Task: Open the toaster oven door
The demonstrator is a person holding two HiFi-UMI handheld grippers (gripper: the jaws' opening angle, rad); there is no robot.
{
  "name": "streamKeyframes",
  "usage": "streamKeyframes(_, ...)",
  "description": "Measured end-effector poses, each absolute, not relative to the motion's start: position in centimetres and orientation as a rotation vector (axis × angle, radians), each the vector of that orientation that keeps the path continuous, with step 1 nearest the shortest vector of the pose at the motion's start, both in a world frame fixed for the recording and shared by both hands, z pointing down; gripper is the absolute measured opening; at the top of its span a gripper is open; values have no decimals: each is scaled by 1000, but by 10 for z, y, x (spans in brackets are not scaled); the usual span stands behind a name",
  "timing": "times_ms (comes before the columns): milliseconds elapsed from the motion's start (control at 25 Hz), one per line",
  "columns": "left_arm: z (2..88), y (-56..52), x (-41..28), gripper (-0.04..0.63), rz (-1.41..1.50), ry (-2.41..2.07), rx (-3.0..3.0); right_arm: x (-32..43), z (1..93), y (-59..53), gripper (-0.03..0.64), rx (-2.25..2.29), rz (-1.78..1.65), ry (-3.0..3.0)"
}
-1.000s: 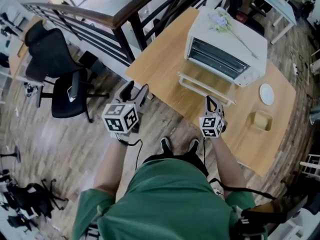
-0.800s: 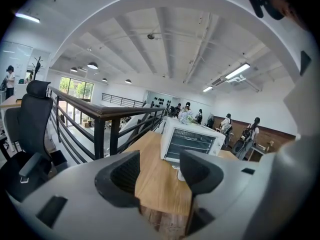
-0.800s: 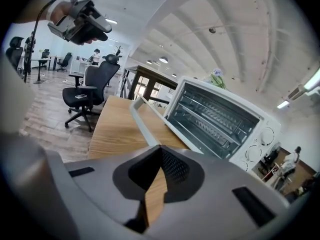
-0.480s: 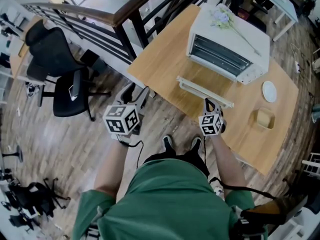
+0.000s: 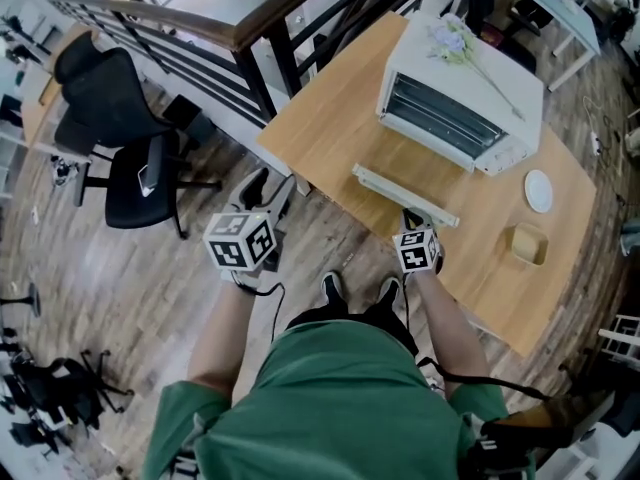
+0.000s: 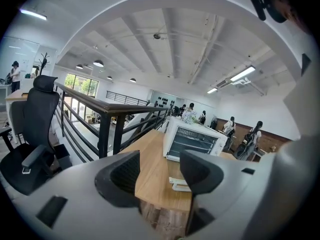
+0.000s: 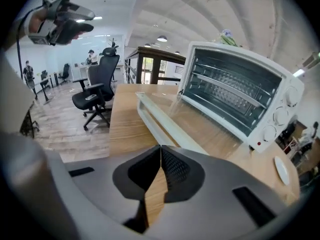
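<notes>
The white toaster oven [image 5: 462, 96] stands at the far side of the wooden table [image 5: 330, 118]. Its glass door [image 5: 405, 194] hangs fully down, lying flat toward me, and the racks inside show. My right gripper [image 5: 411, 218] sits just in front of the door's front edge. Its jaws are shut with nothing between them. In the right gripper view the shut gripper [image 7: 160, 147] points over the tabletop, with the open door [image 7: 162, 118] and the oven [image 7: 240, 96] ahead. My left gripper [image 5: 270, 190] hovers off the table's left edge, open and empty. It [image 6: 160, 170] looks toward the oven [image 6: 192, 141].
A white plate [image 5: 538, 190] and a small tan square dish [image 5: 525, 242] lie right of the oven. A flower sprig [image 5: 455, 44] rests on its top. A dark railing [image 5: 230, 38] runs behind the table, and a black office chair [image 5: 120, 138] stands to the left on the wood floor.
The right gripper has shifted slightly left along the door's front edge and stays shut. The door remains down. The left gripper has hardly moved.
</notes>
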State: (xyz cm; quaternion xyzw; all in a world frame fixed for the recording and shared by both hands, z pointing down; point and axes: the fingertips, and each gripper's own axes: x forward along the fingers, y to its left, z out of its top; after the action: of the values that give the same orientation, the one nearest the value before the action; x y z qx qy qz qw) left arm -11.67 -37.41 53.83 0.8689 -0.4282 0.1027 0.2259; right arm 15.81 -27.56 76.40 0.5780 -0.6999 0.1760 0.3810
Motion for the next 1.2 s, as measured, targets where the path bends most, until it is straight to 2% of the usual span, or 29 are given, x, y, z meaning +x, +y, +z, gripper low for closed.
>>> streamKeyframes(280,533,-380,-89,258,241,-1140,2418,143,705,-286,23,1533,458,-1966)
streamKeyframes(560,508,-386,-59,258,201,-1138,2472,175,593,-319,23,1758,369,-2081)
streamKeyframes(880,437,-408,-36,258,88,-1218,2575,193,449,-349,25,1933,119,-2265)
streamKeyframes(920,428,-408,-34,258,67,-1228,2587,195,433,-349,30,1954,85,-2284)
streamKeyframes(1000,413,-406,-29,258,33,-1246,2609,199,408,-346,121,1985,32,-2318)
streamKeyframes(1040,407,-404,-26,258,21,-1254,2618,201,398,-344,140,1996,14,-2335)
streamKeyframes(1200,390,-400,-15,258,-13,-1277,2642,215,365,-337,163,2026,-67,-2372)
